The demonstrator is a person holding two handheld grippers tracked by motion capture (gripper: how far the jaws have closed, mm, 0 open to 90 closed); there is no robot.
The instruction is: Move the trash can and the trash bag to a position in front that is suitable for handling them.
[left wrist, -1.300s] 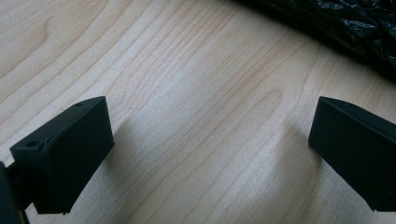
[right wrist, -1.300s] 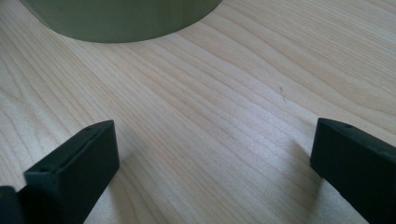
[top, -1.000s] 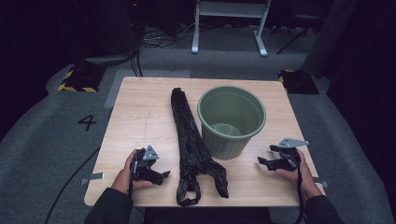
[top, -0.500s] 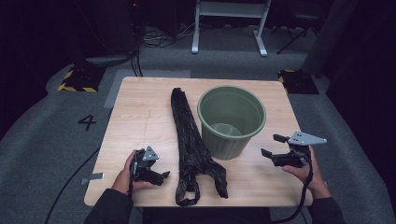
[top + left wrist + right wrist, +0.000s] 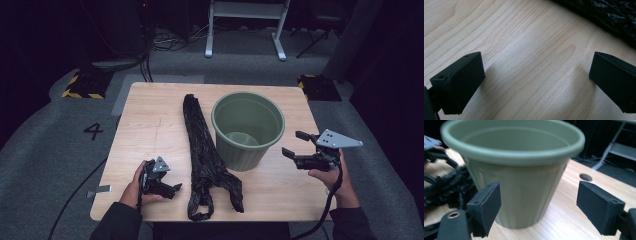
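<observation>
A green plastic bucket (image 5: 247, 125) stands upright and empty on the right half of the wooden table (image 5: 150, 130). To its left a long black plastic bag (image 5: 202, 150) lies rolled up, its handle loops toward the near edge. My right gripper (image 5: 292, 143) is open just right of the bucket, raised off the table, and its jaws face the bucket's wall (image 5: 524, 195) from a short way off; midway between them (image 5: 539, 202) nothing is held. My left gripper (image 5: 175, 190) rests open on the table, left of the bag's lower end. The bag's edge (image 5: 614, 15) lies beyond its jaws (image 5: 536, 82).
A round hole (image 5: 585, 177) is cut in the tabletop right of the bucket. Bare wood lies on the table's left half. Grey floor with a painted 4 (image 5: 93, 131), cables and a white stand's legs (image 5: 245, 30) surround the table.
My right gripper has lifted off the table and moved a little right and farther away, staying open. The left gripper, the bag and the bucket have not moved.
</observation>
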